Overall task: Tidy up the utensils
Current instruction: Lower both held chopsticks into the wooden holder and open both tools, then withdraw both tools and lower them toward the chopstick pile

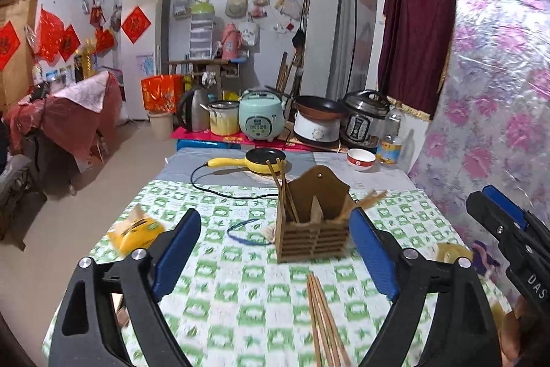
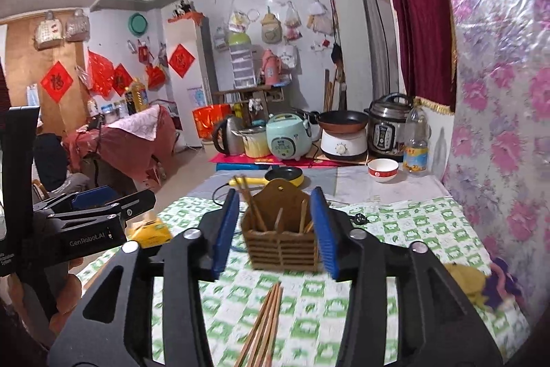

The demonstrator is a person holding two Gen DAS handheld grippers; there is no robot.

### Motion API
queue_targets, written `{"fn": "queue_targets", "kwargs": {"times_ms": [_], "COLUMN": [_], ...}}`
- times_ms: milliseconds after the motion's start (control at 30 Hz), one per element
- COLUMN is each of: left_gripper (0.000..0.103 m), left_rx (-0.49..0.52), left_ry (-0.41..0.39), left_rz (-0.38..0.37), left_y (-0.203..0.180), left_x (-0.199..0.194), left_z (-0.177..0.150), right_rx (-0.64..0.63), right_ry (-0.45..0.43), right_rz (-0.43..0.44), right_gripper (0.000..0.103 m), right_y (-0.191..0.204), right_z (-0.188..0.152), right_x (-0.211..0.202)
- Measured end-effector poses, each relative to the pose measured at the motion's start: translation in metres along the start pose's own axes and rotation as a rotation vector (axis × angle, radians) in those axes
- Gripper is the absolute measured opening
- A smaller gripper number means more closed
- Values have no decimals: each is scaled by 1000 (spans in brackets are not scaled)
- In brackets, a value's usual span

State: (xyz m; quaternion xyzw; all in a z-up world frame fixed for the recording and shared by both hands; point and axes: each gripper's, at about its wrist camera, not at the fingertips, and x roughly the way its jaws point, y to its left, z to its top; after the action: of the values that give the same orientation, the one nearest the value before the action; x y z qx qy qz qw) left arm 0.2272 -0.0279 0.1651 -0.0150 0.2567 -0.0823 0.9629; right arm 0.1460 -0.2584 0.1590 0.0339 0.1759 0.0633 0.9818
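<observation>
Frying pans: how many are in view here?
2. A small yellow frying pan sits on the table behind the wooden utensil holder; a dark frying pan rests atop the white cooker farther back. Others may be hidden.

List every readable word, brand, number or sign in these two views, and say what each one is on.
"GenRobot.AI": side of the left gripper, seen from the right wrist.
"DAS": body of the right gripper, seen from the left wrist.
Red diamond wall posters: one Chinese character each, too blurred to read.
Bottle label, cooker panels: unreadable.
</observation>
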Motion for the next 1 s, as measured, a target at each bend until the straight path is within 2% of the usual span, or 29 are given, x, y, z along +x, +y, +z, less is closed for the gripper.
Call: {"fn": "queue_targets", "kwargs": {"times_ms": [200,300,467,567,633,867,1000], "left_gripper": [96,97,97,97,97,97,97], "left_rx": [2,-15,-10,-8,-4,-12,-38], "left_ry": [-79,-120,-137,-106,-78,136,232], "left_rz": [24,15,10,19,28,39,23], "left_y": [-8,-9,-12,-9,-7,9,19], "left_x": [-98,-139,-167,-152,-137,-41,-1], "left_z": [-44,-68,-106,-123,-132,-174,-192], "right_rx": [-19,-19,-26,-39,-38,-1,-34], "right_ry": [-60,-104,-136,-118,-90,141,224], "right_rz": [8,13,11,-18,-38,-87,-113], "right_gripper": [57,67,74,76,76,76,76], "right_y": [22,28,31,27,21,-5,-6], "right_z": [-28,-50,-84,-100,-108,-148,-173], "right_x": [-84,-132,-174,-171,-155,-68,-38]}}
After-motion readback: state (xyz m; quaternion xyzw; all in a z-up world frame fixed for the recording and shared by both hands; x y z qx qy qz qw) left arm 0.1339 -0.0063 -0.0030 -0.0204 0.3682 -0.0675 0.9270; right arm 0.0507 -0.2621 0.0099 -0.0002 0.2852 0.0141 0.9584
